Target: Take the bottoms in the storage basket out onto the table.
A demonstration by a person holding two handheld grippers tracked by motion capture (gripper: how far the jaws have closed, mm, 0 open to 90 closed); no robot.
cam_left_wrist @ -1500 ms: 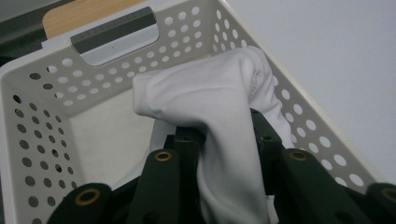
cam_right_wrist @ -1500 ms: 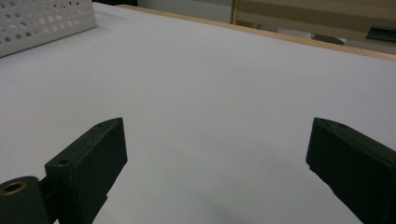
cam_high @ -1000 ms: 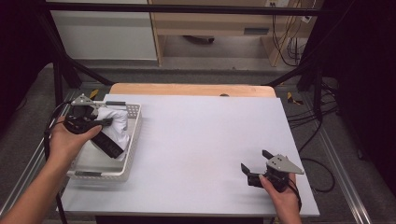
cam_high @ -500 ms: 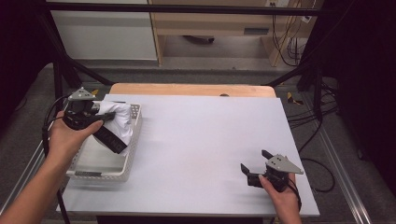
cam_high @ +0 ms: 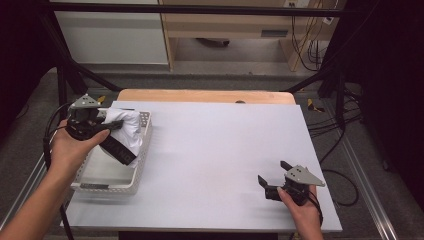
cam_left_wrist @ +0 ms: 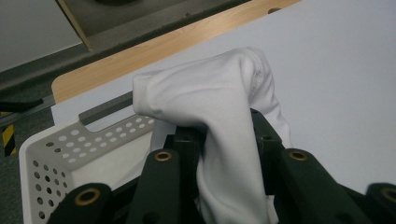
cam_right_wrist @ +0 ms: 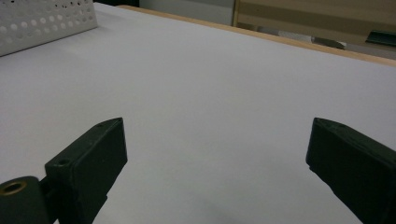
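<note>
A white cloth hangs bunched over the far end of a white perforated basket at the table's left. My left gripper is shut on it. In the left gripper view the cloth rises in a fold from between the two black jaws of the left gripper, above the basket's holed rim. At the near right of the table my right gripper lies low, open, with nothing between its jaws. In its own view the right gripper has only bare tabletop between the jaws.
The white tabletop stretches between the two hands. A wooden strip runs along its far edge. A corner of the basket shows far off in the right gripper view. Cables lie on the floor to the right.
The left gripper has drawn the cloth a little higher and farther back over the basket. The right gripper has stayed put.
</note>
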